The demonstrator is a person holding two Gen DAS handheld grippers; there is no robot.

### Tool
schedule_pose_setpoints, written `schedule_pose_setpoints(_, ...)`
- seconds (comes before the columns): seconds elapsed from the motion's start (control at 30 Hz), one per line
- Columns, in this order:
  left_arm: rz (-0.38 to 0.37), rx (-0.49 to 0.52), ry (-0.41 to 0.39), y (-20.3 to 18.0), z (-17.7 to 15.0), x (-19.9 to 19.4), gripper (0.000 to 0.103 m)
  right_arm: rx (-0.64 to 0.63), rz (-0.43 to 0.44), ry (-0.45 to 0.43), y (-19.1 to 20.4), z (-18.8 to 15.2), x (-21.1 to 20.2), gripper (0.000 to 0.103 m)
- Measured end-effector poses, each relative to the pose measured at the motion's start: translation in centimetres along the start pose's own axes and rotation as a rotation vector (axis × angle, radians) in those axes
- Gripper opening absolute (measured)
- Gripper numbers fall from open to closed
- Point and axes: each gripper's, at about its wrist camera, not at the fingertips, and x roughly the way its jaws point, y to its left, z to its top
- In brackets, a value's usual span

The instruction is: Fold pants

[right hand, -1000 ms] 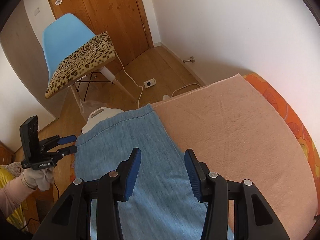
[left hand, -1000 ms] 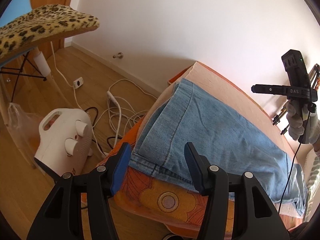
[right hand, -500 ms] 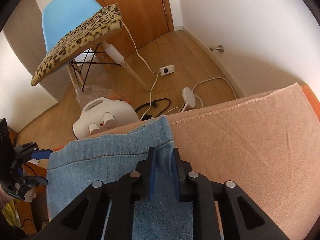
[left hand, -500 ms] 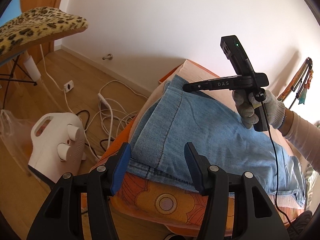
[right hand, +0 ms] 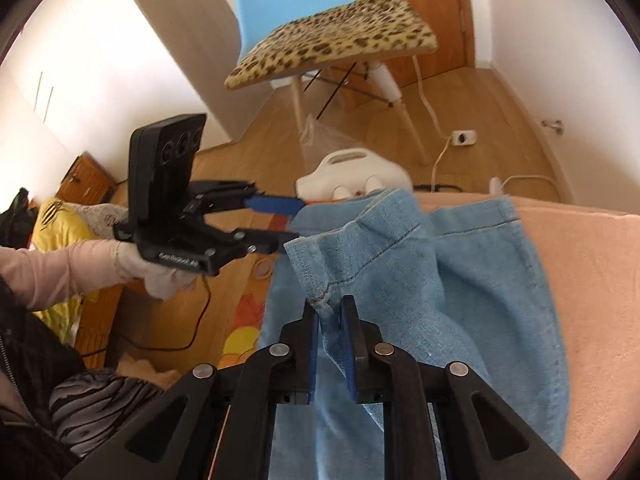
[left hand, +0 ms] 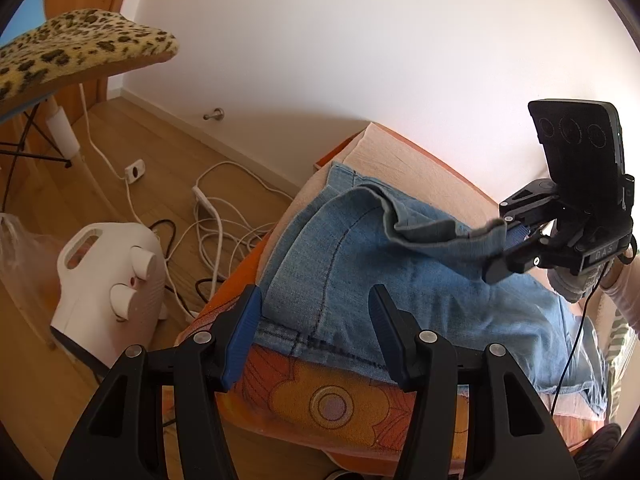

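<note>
Light blue jeans (left hand: pixel 400 280) (right hand: pixel 480 300) lie folded lengthwise on a peach towel (left hand: pixel 400 152) (right hand: pixel 592 280) over the bed. My right gripper (right hand: pixel 330 312) (left hand: pixel 498 246) pinches the hem corner of the top leg, and the denim is bunched between its pads. It holds that corner raised off the bed, with the leg end draped back toward it. Its jaws are opening slightly, with the cloth still between them. My left gripper (left hand: pixel 316 320) (right hand: pixel 280 224) stands open just above the near hem corner, with nothing between its fingers.
An orange floral bedcover (left hand: pixel 328 404) shows at the bed's edge. On the wooden floor stand a white fan heater (left hand: pixel 108 280) and tangled white cables (left hand: pixel 216 220). A chair with a leopard cushion (left hand: pixel 80 44) (right hand: pixel 336 36) stands beyond.
My right gripper came down on the far hem corner, shut on it and pulled it up and back over the jeans. The left gripper stayed where it was, open.
</note>
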Motion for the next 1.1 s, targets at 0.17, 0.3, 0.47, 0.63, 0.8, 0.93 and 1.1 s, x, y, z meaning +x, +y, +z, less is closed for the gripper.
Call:
schedule_pose_setpoints(0.17, 0.007, 0.003, 0.006, 0.3, -0.3, -0.2, 0.055, 0.071, 0.033, -0.18, -2.5, 0.8, -3.4, 0.036)
schedule_pose_setpoints(0.3, 0.017, 0.006, 0.004, 0.2, -0.4, -0.3, 0.055, 0.222, -0.227, -0.208, -8.7, 2.9, -2.7, 0.038)
schedule_pose_setpoints(0.47, 0.015, 0.004, 0.002, 0.1, -0.5, -0.4, 0.055, 0.281, -0.344, -0.097, -13.5, 4.4, 2.1, 0.038)
schedule_pose_setpoints(0.63, 0.013, 0.012, 0.008, 0.0, -0.3, -0.3, 0.055, 0.191, -0.348, -0.07, -12.3, 4.9, 3.8, 0.037)
schedule_pose_setpoints(0.8, 0.011, 0.012, 0.004, -0.3, -0.3, -0.3, 0.055, 0.072, -0.463, -0.081, -9.9, 4.6, 3.3, 0.01)
schedule_pose_setpoints(0.93, 0.015, 0.024, 0.016, -0.6, -0.4, 0.0, 0.055, 0.134, -0.545, -0.158, -11.6, 5.4, 1.1, 0.009)
schedule_pose_setpoints(1.1, 0.021, 0.022, 0.017, -0.7, -0.4, 0.1, 0.055, 0.099, -0.59, -0.112, -11.3, 5.5, 0.7, 0.034)
